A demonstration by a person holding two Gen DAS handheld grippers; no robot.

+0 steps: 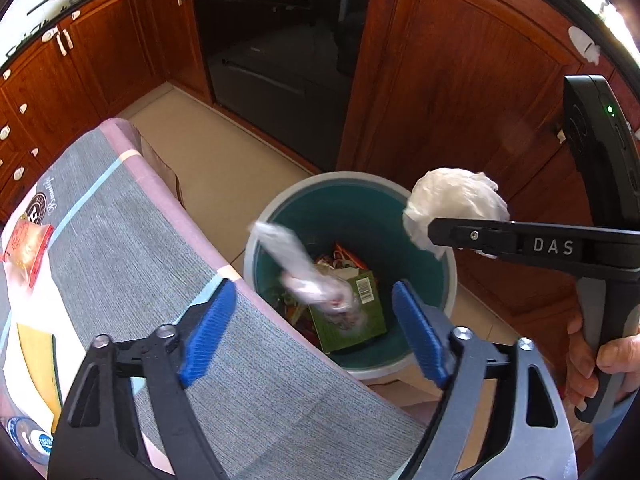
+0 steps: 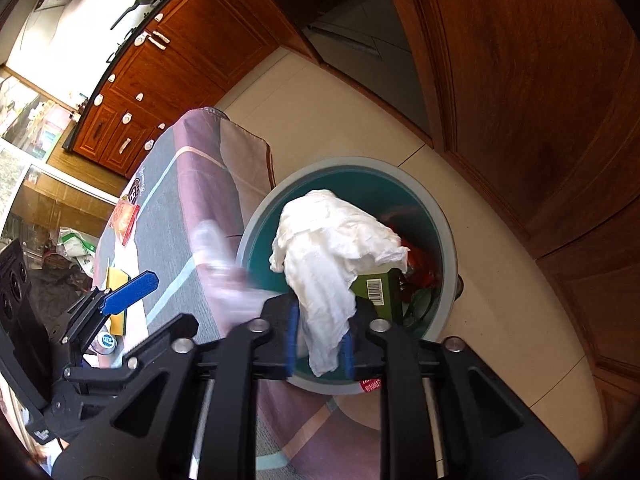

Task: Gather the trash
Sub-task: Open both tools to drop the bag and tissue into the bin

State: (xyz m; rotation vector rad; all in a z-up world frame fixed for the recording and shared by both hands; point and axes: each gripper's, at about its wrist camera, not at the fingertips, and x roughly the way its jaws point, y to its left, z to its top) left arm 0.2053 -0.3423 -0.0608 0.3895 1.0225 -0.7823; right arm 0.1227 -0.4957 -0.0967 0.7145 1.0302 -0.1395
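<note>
A teal bin with a grey rim [image 1: 250,240] stands on the floor beside the table and holds a green carton [image 1: 352,320] and other litter. My left gripper [image 1: 314,292] hangs over it, open, blue pads wide apart. A blurred clear plastic wrapper [image 1: 308,276] is in mid-air between and beyond them, touching neither pad. My right gripper [image 2: 320,344] is over the bin [image 2: 448,232] too, its pads closed on a crumpled white tissue [image 2: 336,240] that bulges above them. In the left wrist view the tissue [image 1: 452,204] sits at the right gripper's tip [image 1: 436,232].
The table, under a grey and pink cloth [image 1: 140,240], carries a red snack packet [image 1: 26,248], a yellow sponge [image 1: 40,360] and a blue lid [image 1: 28,436]. A dark oven [image 1: 280,60] and wooden cabinets [image 1: 460,80] stand behind the bin. A hand [image 1: 592,364] holds the right gripper's handle.
</note>
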